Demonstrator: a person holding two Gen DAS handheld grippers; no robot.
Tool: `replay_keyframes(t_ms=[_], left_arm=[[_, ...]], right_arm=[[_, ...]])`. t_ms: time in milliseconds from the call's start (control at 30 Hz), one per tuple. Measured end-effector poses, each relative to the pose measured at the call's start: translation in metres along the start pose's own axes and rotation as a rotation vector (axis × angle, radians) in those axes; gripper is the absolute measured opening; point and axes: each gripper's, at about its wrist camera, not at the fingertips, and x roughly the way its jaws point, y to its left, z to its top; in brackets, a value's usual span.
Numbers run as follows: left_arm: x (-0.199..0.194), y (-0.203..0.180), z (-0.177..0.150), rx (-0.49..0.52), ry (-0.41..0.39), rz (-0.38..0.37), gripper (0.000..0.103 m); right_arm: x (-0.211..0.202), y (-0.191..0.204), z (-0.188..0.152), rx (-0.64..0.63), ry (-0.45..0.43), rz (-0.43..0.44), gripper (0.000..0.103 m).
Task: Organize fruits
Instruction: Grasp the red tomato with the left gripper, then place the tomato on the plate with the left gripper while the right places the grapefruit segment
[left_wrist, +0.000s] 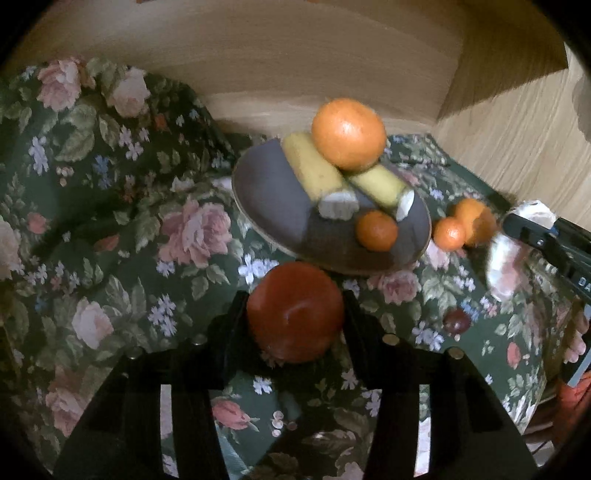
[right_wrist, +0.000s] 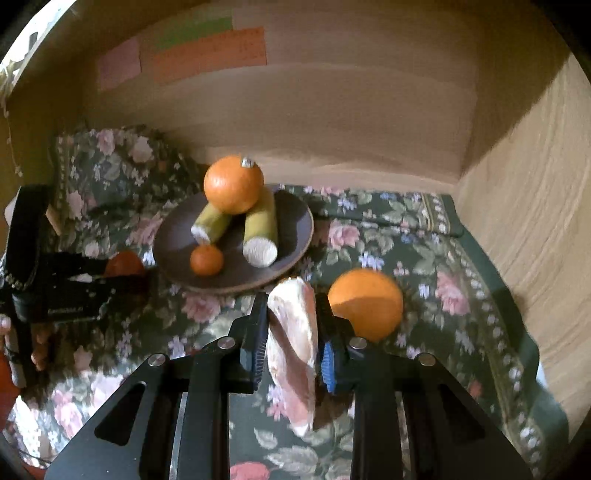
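My left gripper (left_wrist: 295, 306) is shut on a round red fruit (left_wrist: 295, 317) that rests on the floral cloth just in front of the dark plate (left_wrist: 269, 195). On the plate lie two banana halves (left_wrist: 317, 173) with a big orange (left_wrist: 349, 133) resting on them and a small tangerine (left_wrist: 376, 230) beside them. My right gripper (right_wrist: 291, 299) is shut on a pale pink fruit wedge (right_wrist: 293, 332), held above the cloth to the right of the plate (right_wrist: 173, 251). An orange (right_wrist: 365, 302) lies just right of it. The left gripper (right_wrist: 125, 275) shows at the left edge.
Wooden walls (right_wrist: 369, 110) close the back and the right side, with coloured paper notes (right_wrist: 210, 55) on the back one. The floral cloth (left_wrist: 110, 221) is bunched up at the back left. A second, smaller orange (left_wrist: 448, 232) and a small dark red fruit (left_wrist: 457, 320) lie right of the plate.
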Motion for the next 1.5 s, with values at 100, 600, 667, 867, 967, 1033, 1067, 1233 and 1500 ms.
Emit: replay_keyframes(t_ms=[100, 600, 667, 867, 967, 1033, 1067, 1233, 1500], left_arm=[[-0.009, 0.001, 0.01, 0.002, -0.03, -0.001, 0.049], [0.006, 0.0, 0.063, 0.04, -0.073, 0.013, 0.049], [0.013, 0.001, 0.066, 0.042, -0.065, 0.018, 0.048], [0.034, 0.005, 0.077, 0.044, -0.037, 0.034, 0.049], [0.044, 0.009, 0.082, 0.037, -0.02, 0.037, 0.049], [0.049, 0.01, 0.084, 0.031, -0.01, 0.033, 0.049], [0.051, 0.01, 0.084, 0.029, -0.004, 0.03, 0.049], [0.056, 0.008, 0.083, 0.031, 0.007, 0.04, 0.049], [0.057, 0.008, 0.083, 0.017, 0.021, 0.029, 0.049]], right_arm=[[0.004, 0.002, 0.014, -0.026, -0.014, -0.003, 0.022], [0.053, 0.0, 0.068, -0.092, -0.002, -0.009, 0.022], [0.06, -0.002, 0.074, -0.091, 0.005, -0.006, 0.022], [0.087, -0.006, 0.09, -0.091, 0.042, 0.004, 0.022], [0.105, -0.006, 0.096, -0.089, 0.08, 0.016, 0.022], [0.116, -0.006, 0.099, -0.086, 0.104, 0.017, 0.022], [0.121, -0.006, 0.1, -0.082, 0.114, 0.015, 0.022], [0.134, -0.01, 0.102, -0.058, 0.15, 0.03, 0.023], [0.132, -0.012, 0.104, -0.035, 0.174, 0.074, 0.034]])
